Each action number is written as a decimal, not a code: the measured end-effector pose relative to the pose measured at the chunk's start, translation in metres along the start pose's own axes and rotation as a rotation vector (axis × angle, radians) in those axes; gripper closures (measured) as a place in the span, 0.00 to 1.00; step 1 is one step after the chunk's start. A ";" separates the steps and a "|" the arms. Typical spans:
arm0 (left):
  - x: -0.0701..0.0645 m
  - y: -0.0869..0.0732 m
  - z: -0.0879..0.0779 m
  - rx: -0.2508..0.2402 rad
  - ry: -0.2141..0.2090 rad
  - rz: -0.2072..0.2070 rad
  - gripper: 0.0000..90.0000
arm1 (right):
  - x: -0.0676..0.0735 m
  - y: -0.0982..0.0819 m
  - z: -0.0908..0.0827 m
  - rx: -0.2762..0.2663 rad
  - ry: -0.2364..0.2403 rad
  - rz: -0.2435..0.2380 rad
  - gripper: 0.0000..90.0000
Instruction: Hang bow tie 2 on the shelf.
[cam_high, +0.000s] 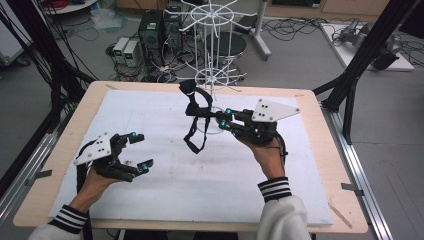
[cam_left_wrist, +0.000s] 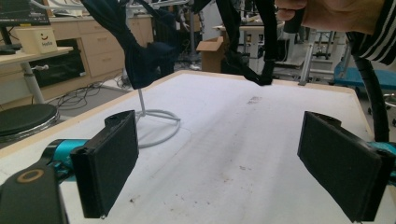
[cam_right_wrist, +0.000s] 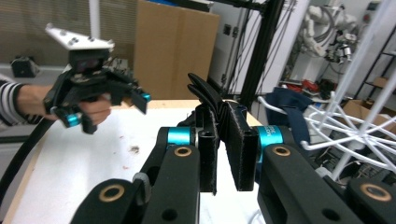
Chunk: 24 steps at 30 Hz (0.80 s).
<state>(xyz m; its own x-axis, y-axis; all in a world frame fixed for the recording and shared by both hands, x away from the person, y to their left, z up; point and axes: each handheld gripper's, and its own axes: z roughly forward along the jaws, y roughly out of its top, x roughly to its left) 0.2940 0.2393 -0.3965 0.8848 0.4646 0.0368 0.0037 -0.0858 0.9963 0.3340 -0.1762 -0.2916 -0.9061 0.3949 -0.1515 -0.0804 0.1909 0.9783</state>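
Black strap (cam_high: 196, 117) in right gripper (cam_high: 223, 120)

We see a dark navy strap (cam_high: 196, 117) against a white wire rack (cam_high: 212, 55) near the far edge of the table (cam_high: 320, 165), whose pale wood rim frames a white mat (cam_high: 150, 120) marked with faint brown specks. Both the left gripper (cam_high: 139, 151) and the right gripper (cam_high: 223, 119) are black with bright turquoise accents at the jaws and a pale grey plate on top, and brass-coloured rings show on their arms. The sleeves (cam_high: 277, 192) are white with black-and-white striped cuffs.
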 end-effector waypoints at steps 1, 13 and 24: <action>0.000 -0.002 -0.001 -0.008 0.001 -0.002 0.14 | -0.001 0.000 0.000 -0.005 -0.008 0.000 0.93; -0.002 -0.017 -0.011 -0.058 0.051 -0.003 0.14 | -0.015 0.003 -0.003 -0.020 -0.061 0.014 0.93; -0.003 -0.027 -0.012 -0.062 0.064 0.001 0.14 | -0.025 0.000 -0.004 -0.046 -0.118 0.032 0.93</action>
<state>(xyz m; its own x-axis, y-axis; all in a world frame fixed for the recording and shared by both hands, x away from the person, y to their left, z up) 0.2855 0.2503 -0.4225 0.8529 0.5205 0.0410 -0.0280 -0.0328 0.9991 0.3545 -0.1900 -0.2877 -0.8535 0.5038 -0.1333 -0.0741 0.1359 0.9880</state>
